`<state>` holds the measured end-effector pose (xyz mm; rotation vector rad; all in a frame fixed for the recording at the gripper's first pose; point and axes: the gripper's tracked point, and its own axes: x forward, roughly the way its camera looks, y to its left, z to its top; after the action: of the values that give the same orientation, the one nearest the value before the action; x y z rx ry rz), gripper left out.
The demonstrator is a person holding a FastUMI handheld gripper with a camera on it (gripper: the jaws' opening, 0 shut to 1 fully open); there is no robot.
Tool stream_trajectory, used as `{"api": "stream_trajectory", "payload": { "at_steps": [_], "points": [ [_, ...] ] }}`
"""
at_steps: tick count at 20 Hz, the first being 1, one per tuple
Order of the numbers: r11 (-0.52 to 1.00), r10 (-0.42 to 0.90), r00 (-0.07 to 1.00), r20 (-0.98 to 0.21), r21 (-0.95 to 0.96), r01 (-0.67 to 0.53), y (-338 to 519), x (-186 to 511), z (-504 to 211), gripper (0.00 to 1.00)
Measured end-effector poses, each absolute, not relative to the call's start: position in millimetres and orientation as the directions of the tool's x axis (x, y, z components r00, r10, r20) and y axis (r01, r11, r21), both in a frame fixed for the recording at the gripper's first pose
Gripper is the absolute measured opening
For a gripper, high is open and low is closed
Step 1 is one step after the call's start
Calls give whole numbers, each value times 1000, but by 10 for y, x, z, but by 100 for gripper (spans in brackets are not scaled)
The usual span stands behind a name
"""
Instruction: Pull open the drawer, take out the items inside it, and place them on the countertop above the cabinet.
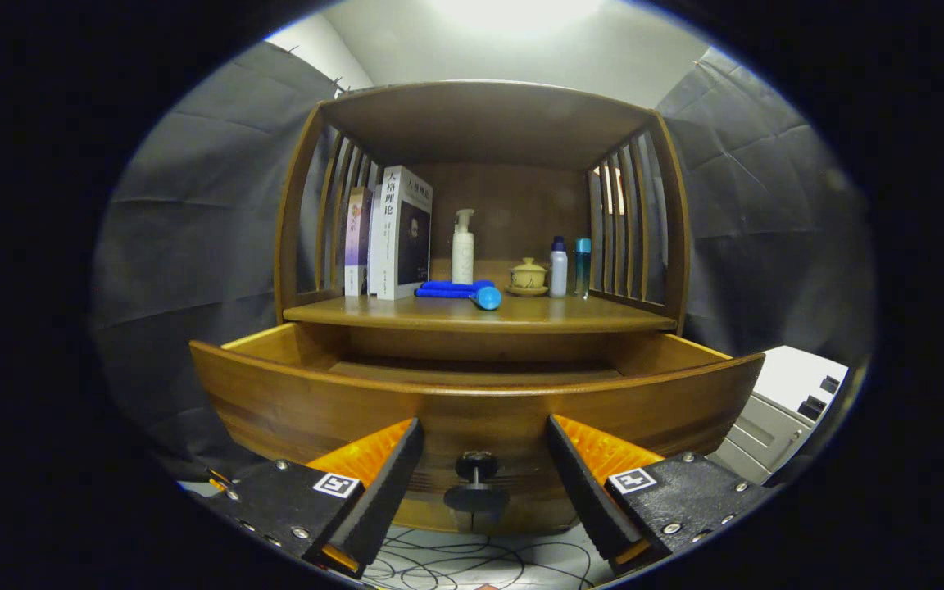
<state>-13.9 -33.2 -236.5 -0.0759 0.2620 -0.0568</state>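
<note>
A wooden cabinet stands ahead with its drawer (476, 401) pulled out toward me; only a strip of the drawer floor shows behind its front panel, and I cannot tell what lies inside. The drawer's dark round knob (476, 465) sits between my fingers, slightly beyond their tips. My gripper (482, 438) is open, its fingers wide apart on either side of the knob and touching nothing. On the countertop (480, 314) above the drawer lies a blue tool (464, 292) with a round head.
The countertop also holds upright books (394, 233) at its left, a white pump bottle (462, 247), a small lidded yellow cup (528, 276) and two small bottles (569, 267). Slatted side walls and a roof enclose that shelf. Cables (480, 561) lie on the floor below.
</note>
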Motion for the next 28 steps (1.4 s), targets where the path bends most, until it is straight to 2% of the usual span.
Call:
{"api": "stream_trajectory", "payload": {
  "at_steps": [16, 28],
  "points": [
    [992, -59, 967, -247, -120, 29, -418, 809, -2579, 95],
    [993, -67, 967, -246, -111, 41, -432, 859, -2585, 95]
  ]
}}
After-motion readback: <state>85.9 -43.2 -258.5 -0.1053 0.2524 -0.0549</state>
